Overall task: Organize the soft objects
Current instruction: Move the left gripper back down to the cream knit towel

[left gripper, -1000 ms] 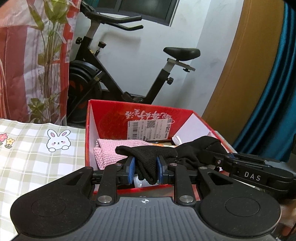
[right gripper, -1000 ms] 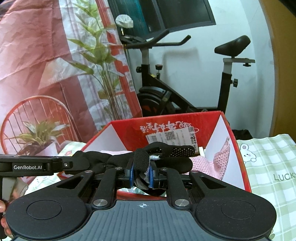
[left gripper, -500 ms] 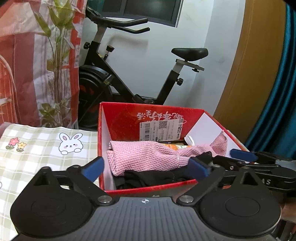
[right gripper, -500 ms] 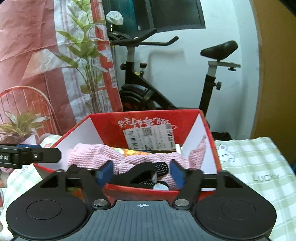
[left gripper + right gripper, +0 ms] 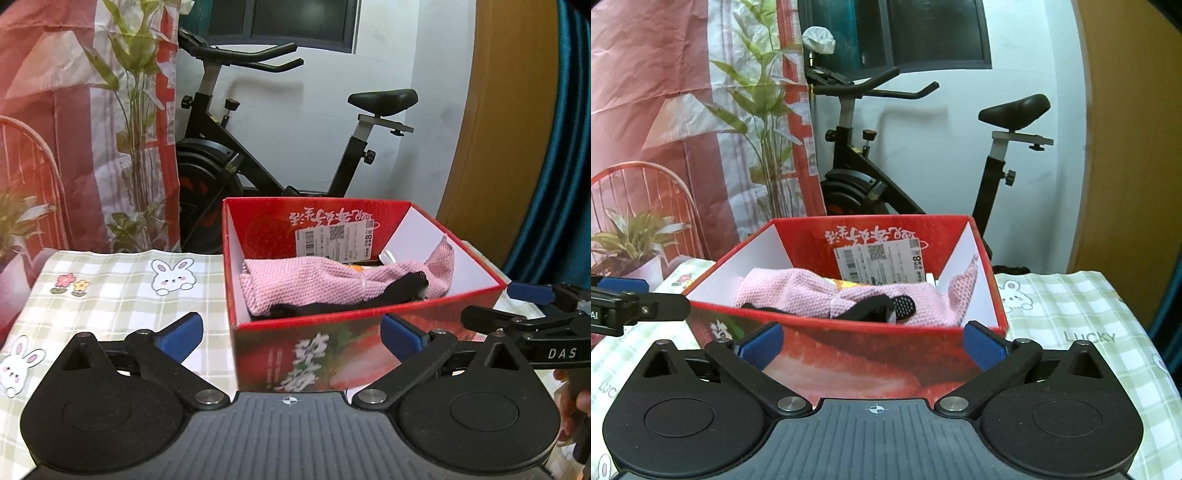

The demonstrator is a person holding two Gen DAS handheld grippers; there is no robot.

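A red cardboard box (image 5: 332, 354) stands on the checked tablecloth; it also shows in the right wrist view (image 5: 857, 354). Inside lie a pink knitted cloth (image 5: 314, 280) (image 5: 798, 295) and a black glove (image 5: 373, 299) (image 5: 886, 308) resting on the cloth near the box's front wall. My left gripper (image 5: 291, 336) is open and empty, held in front of the box. My right gripper (image 5: 871, 347) is open and empty, also in front of the box. The right gripper shows from the side at the right of the left wrist view (image 5: 532, 317).
A green checked tablecloth with rabbit prints (image 5: 110, 295) (image 5: 1071, 325) covers the table on both sides of the box. A black exercise bike (image 5: 277, 158) stands behind the table. A red plant-print curtain (image 5: 74, 129) hangs at the back left.
Both grippers were shut on the black glove above the box, then opened and dropped it inside. Both have since pulled back toward me, away from the box.
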